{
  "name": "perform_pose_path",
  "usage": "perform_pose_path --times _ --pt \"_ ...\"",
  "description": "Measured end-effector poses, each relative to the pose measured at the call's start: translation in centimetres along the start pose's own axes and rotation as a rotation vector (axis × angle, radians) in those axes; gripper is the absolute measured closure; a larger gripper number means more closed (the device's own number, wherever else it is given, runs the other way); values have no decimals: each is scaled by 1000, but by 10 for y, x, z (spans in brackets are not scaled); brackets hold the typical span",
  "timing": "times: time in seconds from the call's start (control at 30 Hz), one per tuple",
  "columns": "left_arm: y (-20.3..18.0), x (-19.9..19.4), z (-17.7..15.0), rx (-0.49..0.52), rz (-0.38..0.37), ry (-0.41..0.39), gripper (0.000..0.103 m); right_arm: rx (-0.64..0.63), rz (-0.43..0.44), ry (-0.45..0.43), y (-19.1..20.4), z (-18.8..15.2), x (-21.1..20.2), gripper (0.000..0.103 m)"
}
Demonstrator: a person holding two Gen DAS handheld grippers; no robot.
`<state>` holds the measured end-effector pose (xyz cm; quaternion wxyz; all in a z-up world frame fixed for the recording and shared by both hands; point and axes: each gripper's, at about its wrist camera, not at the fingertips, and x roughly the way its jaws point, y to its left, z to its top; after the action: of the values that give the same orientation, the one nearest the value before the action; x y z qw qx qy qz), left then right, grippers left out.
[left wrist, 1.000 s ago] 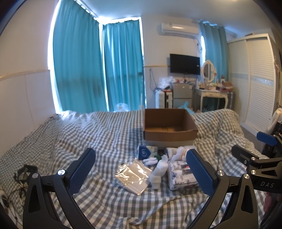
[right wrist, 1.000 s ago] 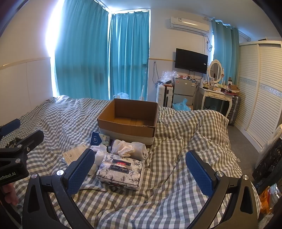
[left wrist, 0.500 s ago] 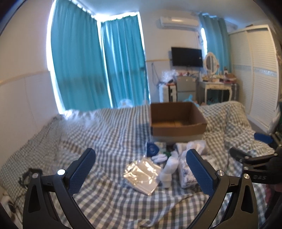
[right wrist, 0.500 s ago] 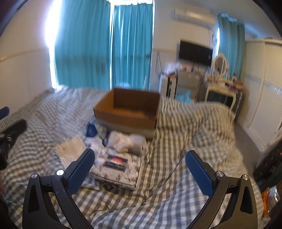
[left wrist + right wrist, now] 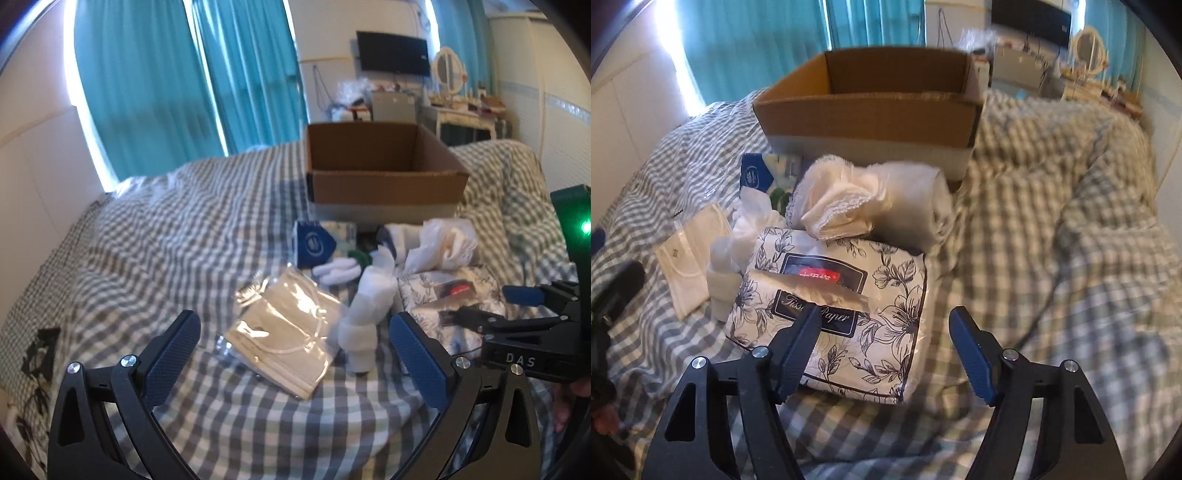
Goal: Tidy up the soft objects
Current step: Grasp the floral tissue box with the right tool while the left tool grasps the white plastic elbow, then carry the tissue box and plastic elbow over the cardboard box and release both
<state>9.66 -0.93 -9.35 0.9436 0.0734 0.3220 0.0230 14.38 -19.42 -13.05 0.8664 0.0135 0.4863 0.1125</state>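
Right gripper (image 5: 882,354) sits over the near end of the tissue pack (image 5: 834,314), jaws partly open and just been closing, nothing clamped yet. Pack's long axis runs ahead toward the cardboard box (image 5: 871,107); left gripper (image 5: 295,354) is farther.

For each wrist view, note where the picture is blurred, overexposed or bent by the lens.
Left wrist view: checked bedspread smeared, window edge blown out, room bowed. Right wrist view: tissue pack sharp, cardboard box and the bedspread to its right smeared, window glare at upper left.
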Motion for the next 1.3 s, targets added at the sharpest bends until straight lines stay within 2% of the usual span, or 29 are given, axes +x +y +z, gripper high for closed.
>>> perform_pose_path --times 0.03,0.1,0.13,0.17,0.27,0.3,0.37,0.5,0.57,0.7,0.77,0.9,0.97,1.0,1.17,1.3 --pt "-1 4 -1 1 0 9 0 13 18 9 -1 0 5 32" --pt "-2 12 -2 -2 1 34 0 34 74 23 -5 0 10 43" --pt "-3 16 -1 -5 4 45 0 39 84 22 -5 -1 10 43" --pt "-4 21 -1 -8 4 60 0 36 83 14 -5 -2 8 48" --pt "-8 24 1 -11 -3 65 0 28 67 -25 -7 -3 -3 73" --pt "-8 23 1 -9 -4 62 0 35 82 -42 -8 -2 -11 78" --pt "-9 22 2 0 -9 58 0 32 102 -76 -11 -2 -25 81" --pt "-10 25 0 -4 -48 78 0 -39 56 -158 -5 2 -55 83" --pt "-12 28 -2 -1 -59 90 15 -40 53 -195 -11 5 -70 83" --pt "-23 35 -6 22 -91 119 29 -73 -29 -236 -22 18 -90 83" --pt "-27 42 -9 11 -128 140 38 -78 -50 -244 -28 23 -93 83" --pt "-32 63 -11 -21 -154 204 49 -71 -67 -238 -39 23 -90 83" --pt "-31 72 -12 -48 -156 224 66 -68 -62 -228 -42 21 -86 83" --pt "-31 75 -12 -50 -157 225 70 -67 -60 -228 -43 19 -85 83" --pt "-31 73 -11 -47 -165 215 72 -71 -65 -221 -43 12 -89 83" --pt "-29 56 -8 -29 -207 186 72 -70 -72 -237 -41 8 -101 83"
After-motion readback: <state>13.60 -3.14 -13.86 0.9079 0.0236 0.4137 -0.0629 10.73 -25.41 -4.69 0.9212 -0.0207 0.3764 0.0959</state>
